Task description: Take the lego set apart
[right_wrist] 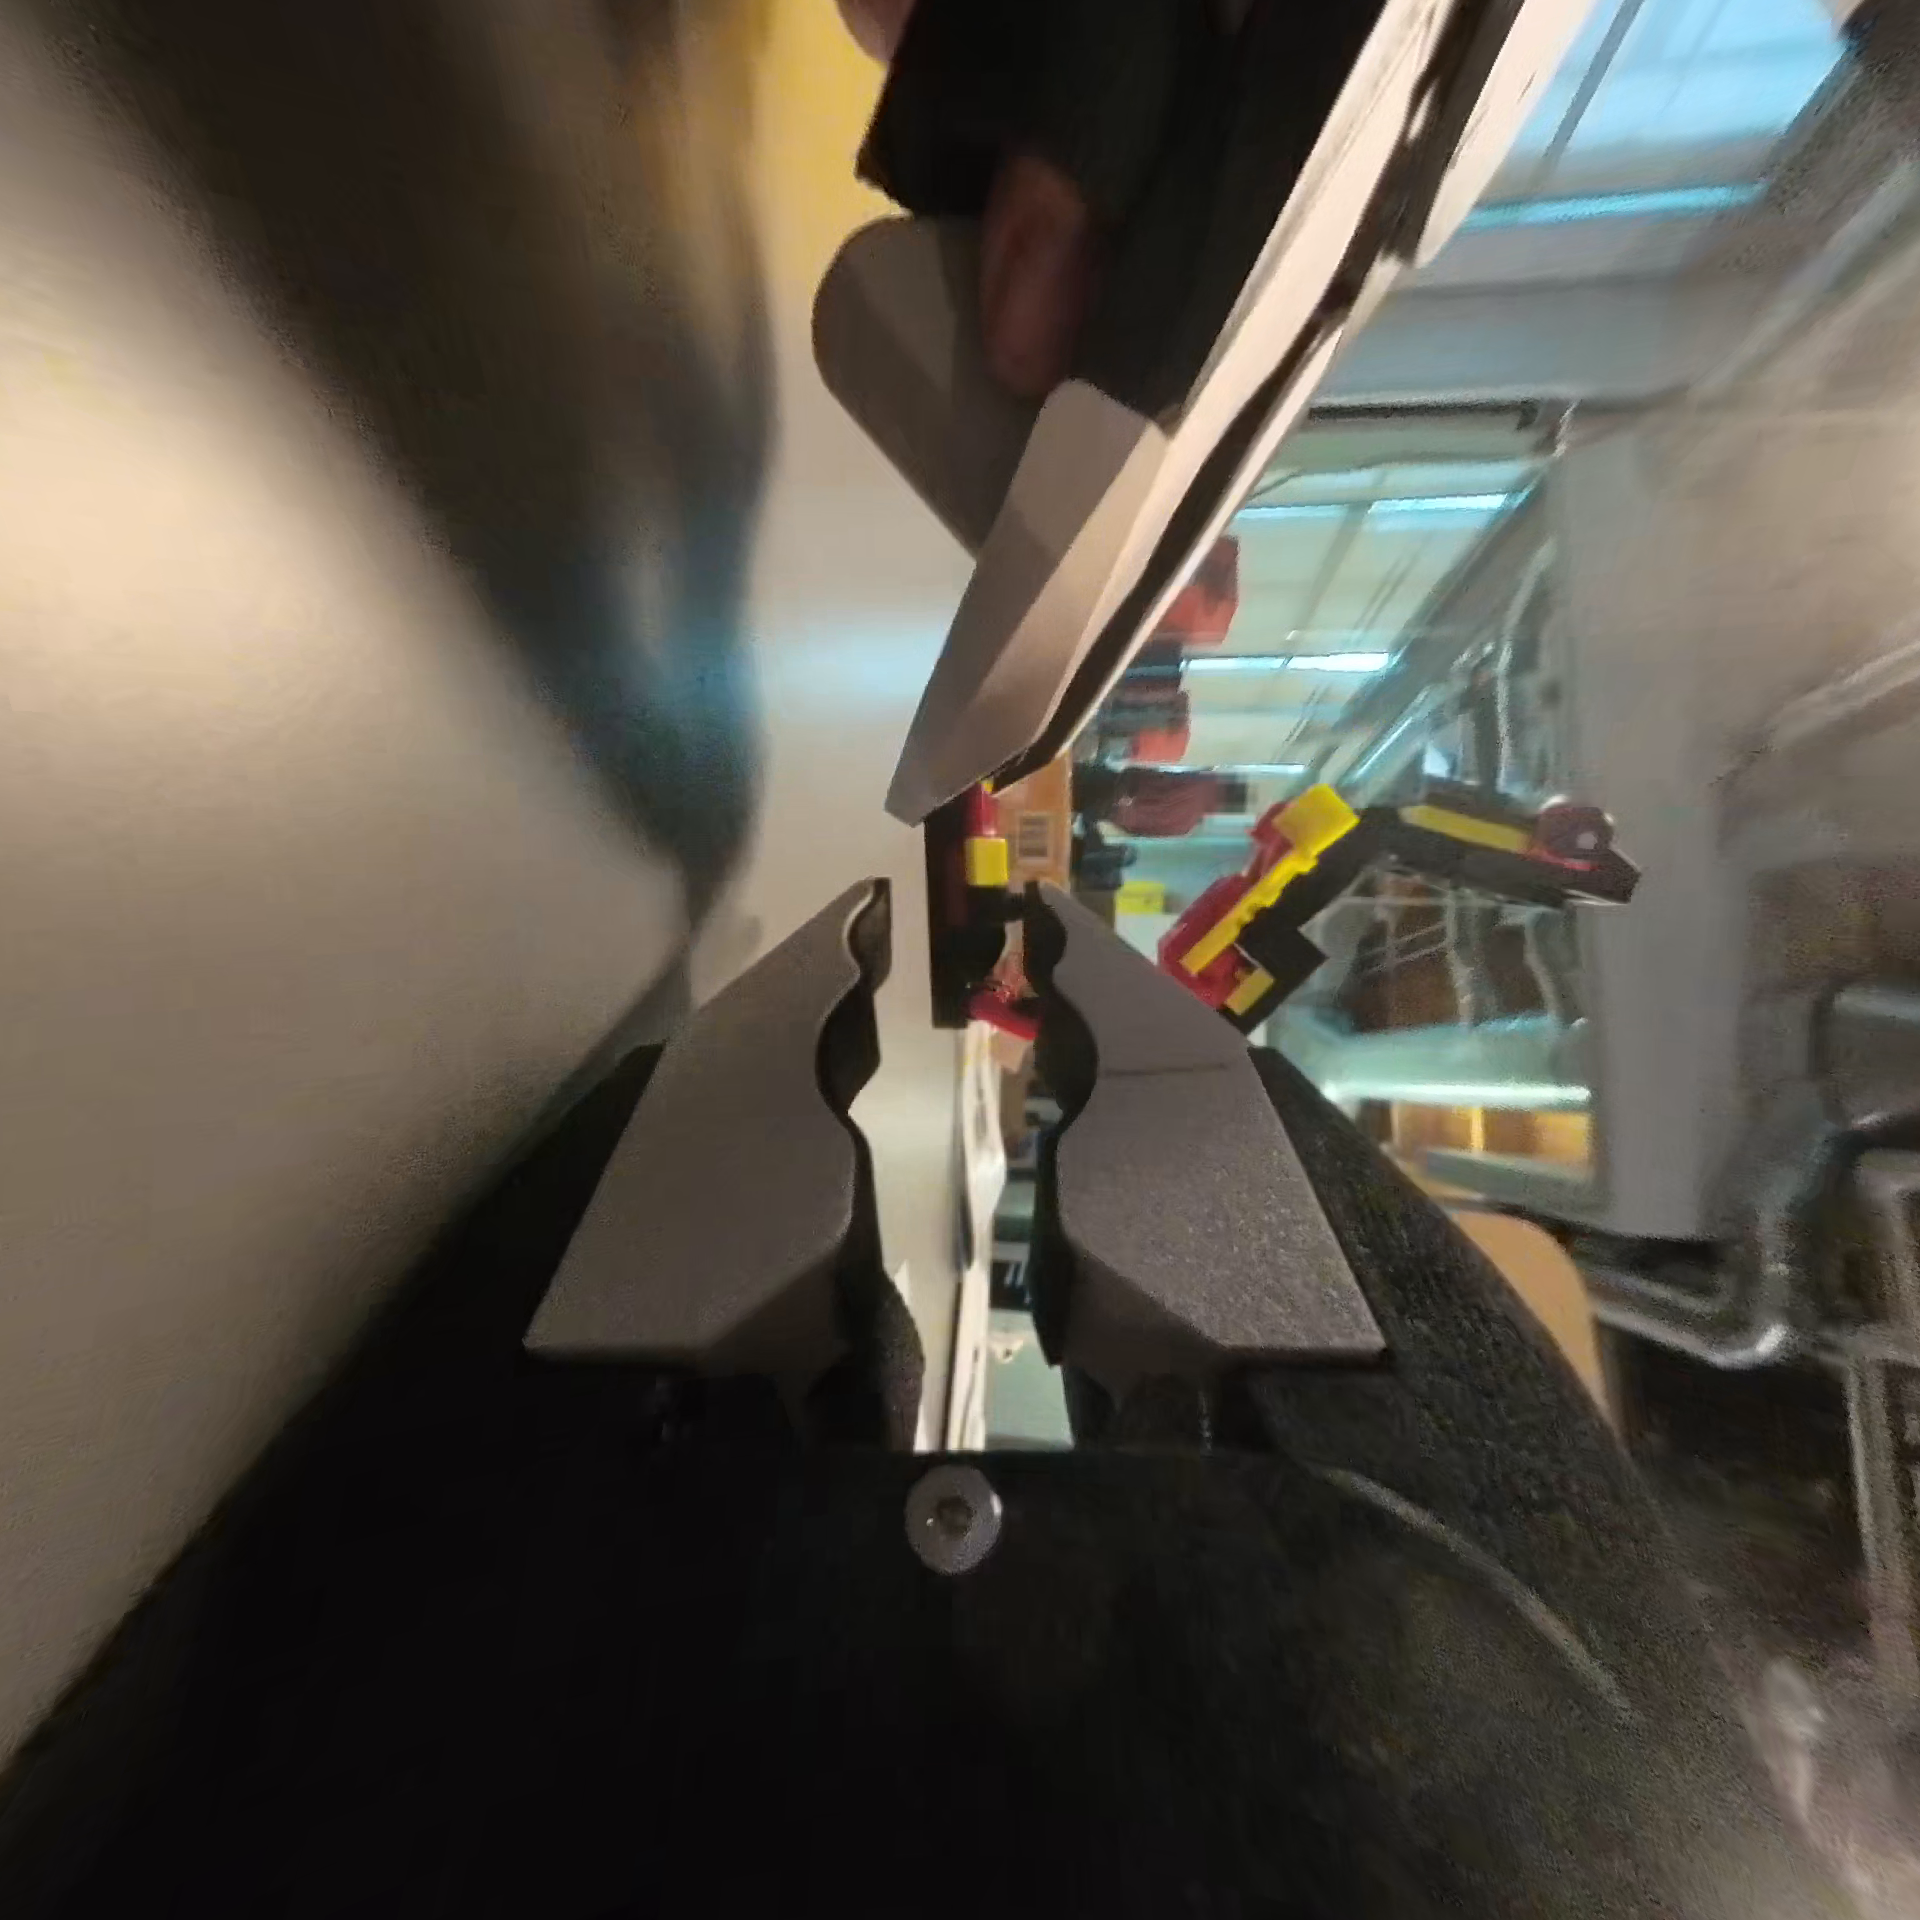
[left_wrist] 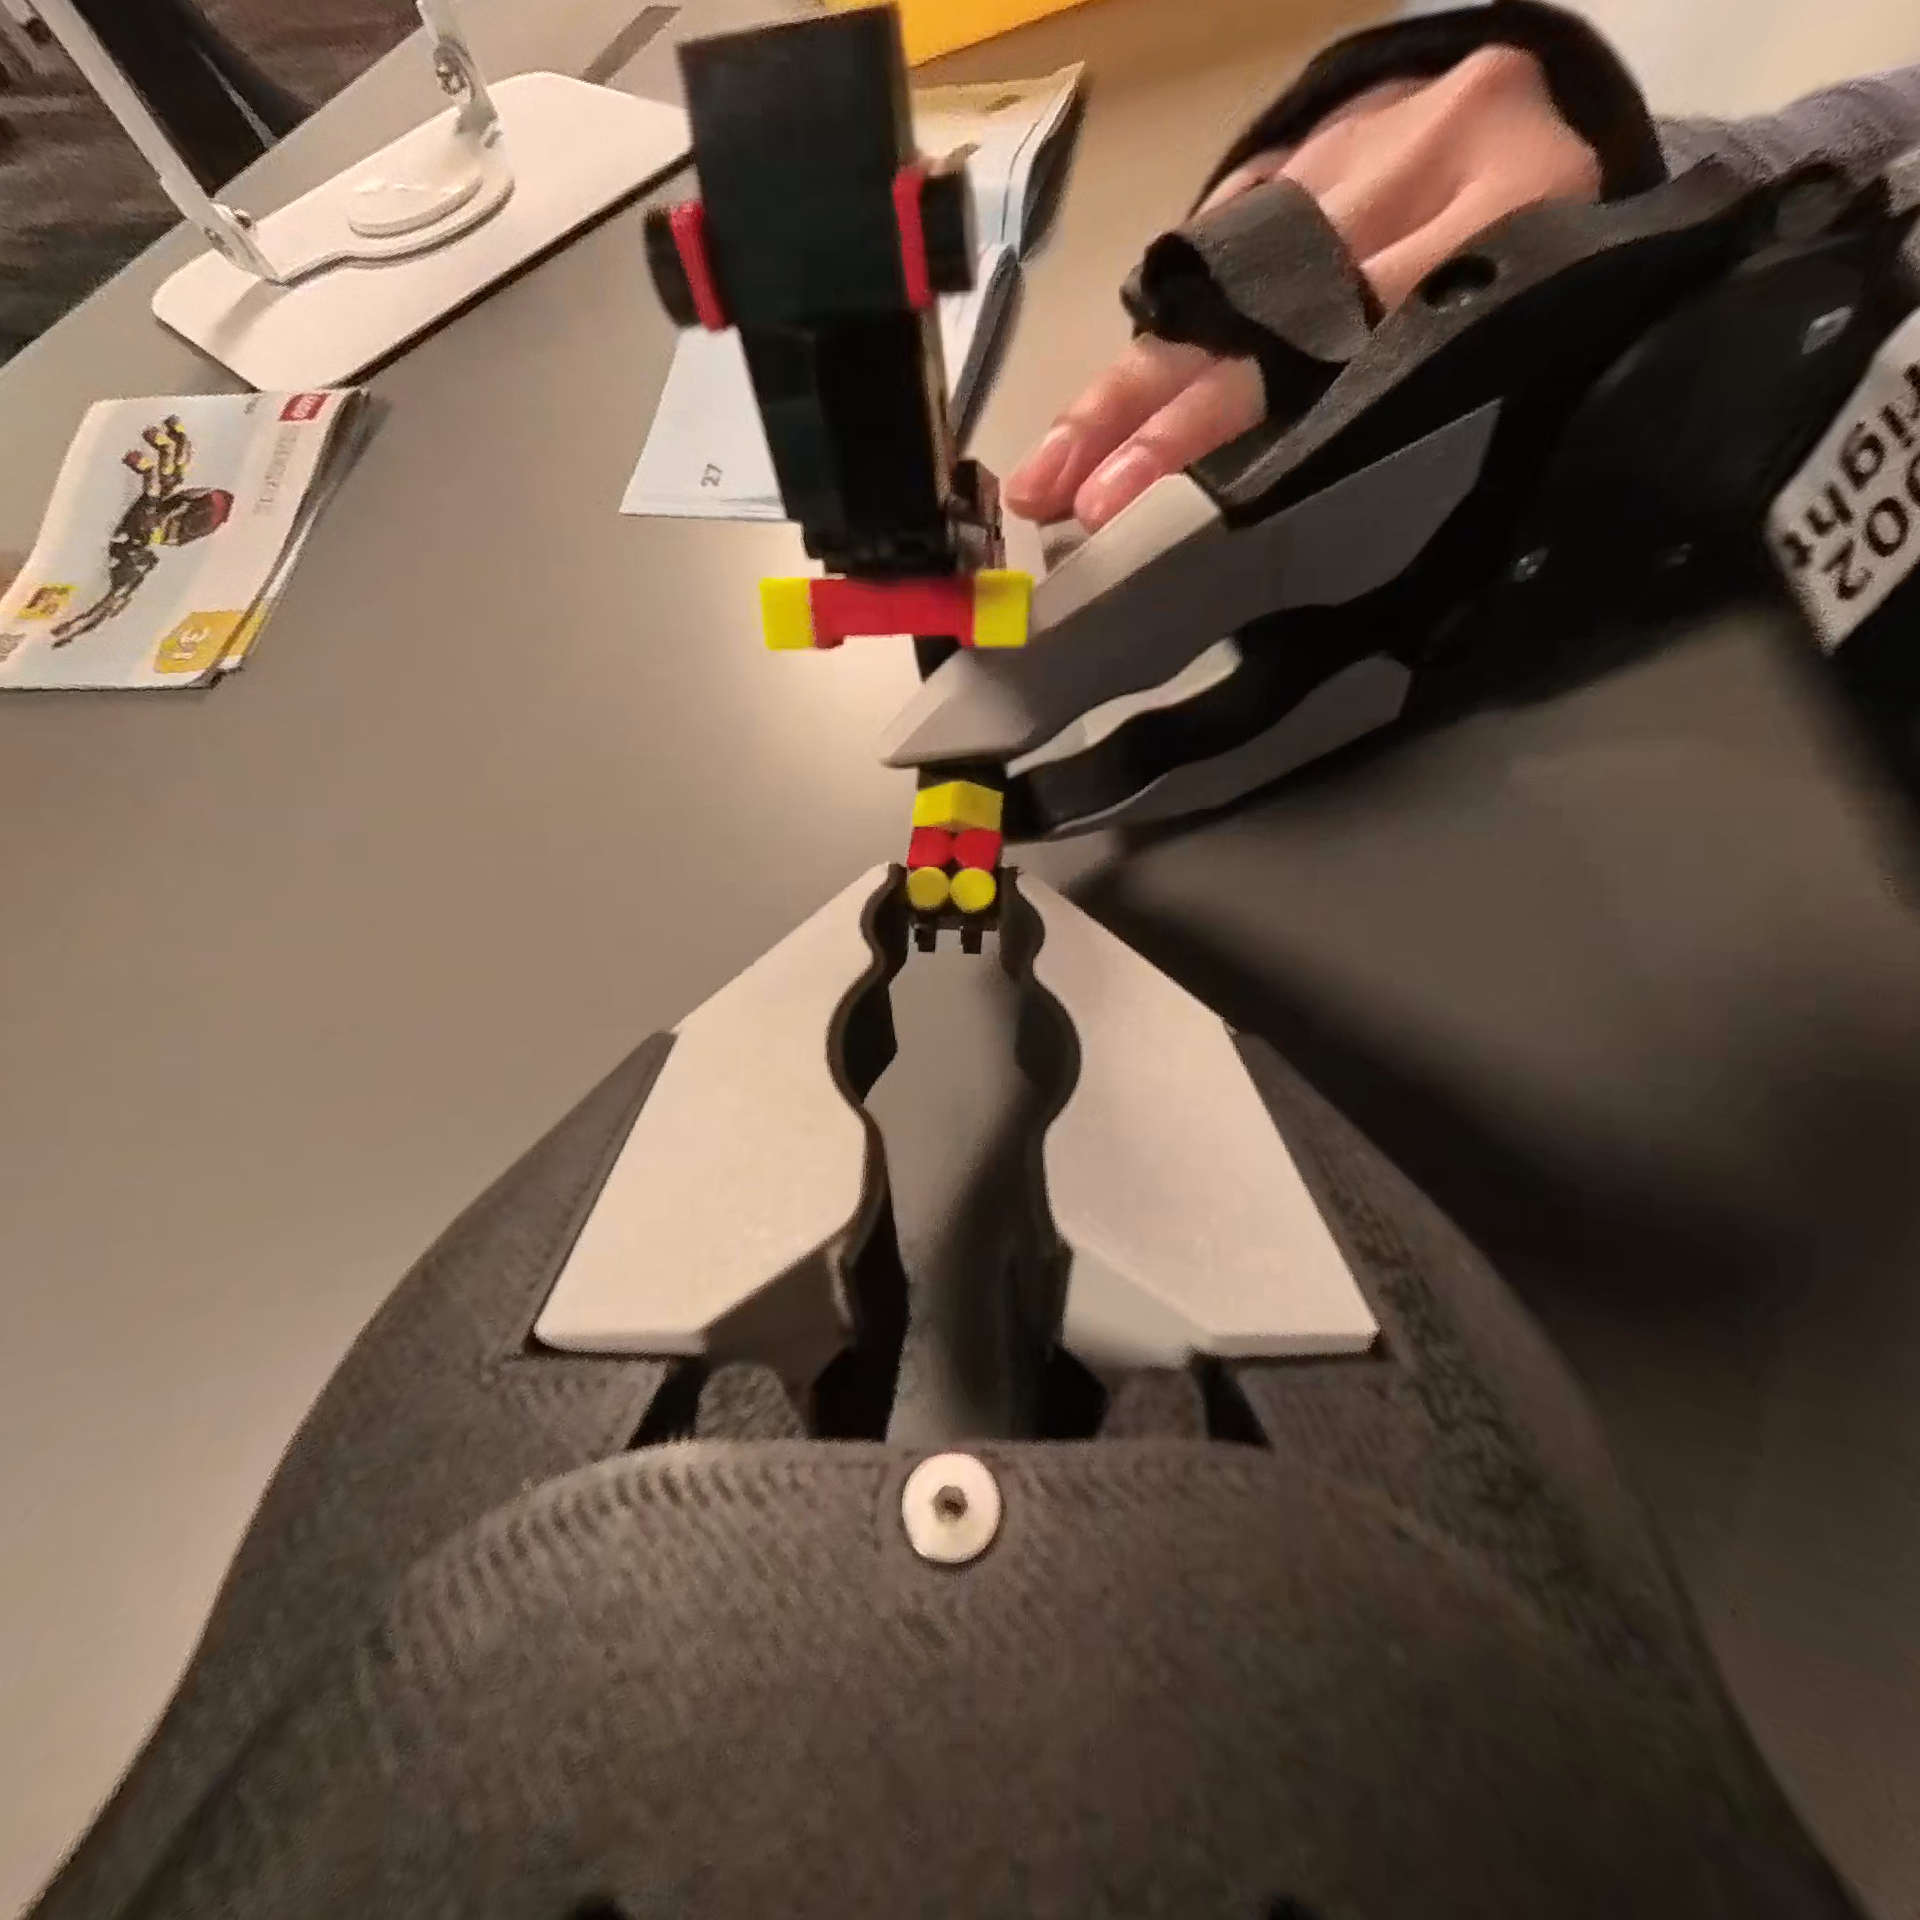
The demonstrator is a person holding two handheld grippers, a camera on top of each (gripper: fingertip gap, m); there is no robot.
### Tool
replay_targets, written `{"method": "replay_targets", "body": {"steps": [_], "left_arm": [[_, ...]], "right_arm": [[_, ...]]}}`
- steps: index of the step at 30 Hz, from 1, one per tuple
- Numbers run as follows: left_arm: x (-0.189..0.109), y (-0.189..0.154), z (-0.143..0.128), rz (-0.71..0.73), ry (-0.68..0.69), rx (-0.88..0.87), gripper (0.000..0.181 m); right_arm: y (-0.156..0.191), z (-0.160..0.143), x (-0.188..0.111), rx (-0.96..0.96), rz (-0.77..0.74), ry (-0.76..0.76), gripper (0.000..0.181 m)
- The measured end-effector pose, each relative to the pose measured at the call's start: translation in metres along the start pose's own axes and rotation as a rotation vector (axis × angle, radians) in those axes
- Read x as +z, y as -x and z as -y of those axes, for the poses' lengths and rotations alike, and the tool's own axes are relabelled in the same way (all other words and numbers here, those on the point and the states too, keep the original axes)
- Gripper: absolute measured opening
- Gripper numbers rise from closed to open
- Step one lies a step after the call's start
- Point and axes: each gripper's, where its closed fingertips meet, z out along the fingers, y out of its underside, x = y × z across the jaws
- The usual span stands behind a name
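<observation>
The lego model (left_wrist: 831,343) is raised off the table (left_wrist: 416,883), largely assembled, its thin end clamped by the left gripper (left_wrist: 954,909) while the right gripper (left_wrist: 961,748) closes around the adjoining section; separation remains.

Black claws (left_wrist: 954,904), pale grey fingers (left_wrist: 758,1122)

Grey counter (left_wrist: 416,831), white stand base (left_wrist: 416,208) near its far-left corner, instruction booklet (left_wrist: 156,540) by the left edge, open booklet (left_wrist: 717,436) toward the far edge
</observation>
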Motion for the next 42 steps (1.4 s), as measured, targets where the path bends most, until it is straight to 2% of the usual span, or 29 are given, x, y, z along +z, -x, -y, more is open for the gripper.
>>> {"method": "replay_targets", "body": {"steps": [9, 14, 20, 24, 27, 29, 30, 31, 33, 36, 39, 42], "left_arm": [[0.006, -0.001, 0.002, 0.025, 0.009, 0.019, 0.016], [-0.007, -0.011, 0.009, -0.092, -0.058, -0.082, 0.016], [-0.012, -0.015, 0.010, -0.168, -0.094, -0.146, 0.015], [-0.011, -0.012, 0.018, -0.083, -0.121, -0.046, 0.016], [-0.005, -0.008, 0.021, 0.047, -0.115, 0.084, 0.018], [-0.004, -0.005, 0.022, 0.158, -0.091, 0.253, 0.043], [-0.003, -0.004, 0.022, 0.202, -0.080, 0.332, 0.045], [-0.002, -0.003, 0.023, 0.248, -0.069, 0.403, 0.044], [0.001, -0.008, 0.022, 0.279, -0.041, 0.524, 0.027], [0.002, -0.004, 0.020, 0.326, 0.003, 0.587, 0.013], [-0.003, 0.004, 0.016, 0.321, 0.028, 0.551, 0.009], [-0.008, 0.007, 0.009, 0.313, 0.053, 0.597, 0.009]], "right_arm": [[-0.001, -0.008, 0.007, -0.027, -0.003, 0.169, 0.014], [-0.008, 0.005, 0.003, -0.095, -0.072, 0.051, 0.013], [-0.010, 0.011, 0.001, -0.110, -0.096, 0.013, 0.012], [-0.016, 0.004, 0.000, 0.023, -0.088, 0.027, 0.013], [-0.013, -0.004, 0.002, 0.094, -0.047, 0.054, 0.013], [-0.013, -0.007, 0.002, 0.109, -0.040, 0.061, 0.013], [-0.013, -0.007, 0.002, 0.114, -0.039, 0.058, 0.013], [-0.013, -0.005, 0.003, 0.124, -0.036, 0.052, 0.013], [-0.013, -0.006, 0.003, 0.153, -0.029, 0.056, 0.013], [-0.011, -0.009, 0.004, 0.235, -0.007, 0.042, 0.019], [-0.016, -0.013, 0.001, 0.283, -0.017, 0.037, 0.035], [-0.014, -0.018, -0.002, 0.218, -0.010, 0.036, 0.038]]}}
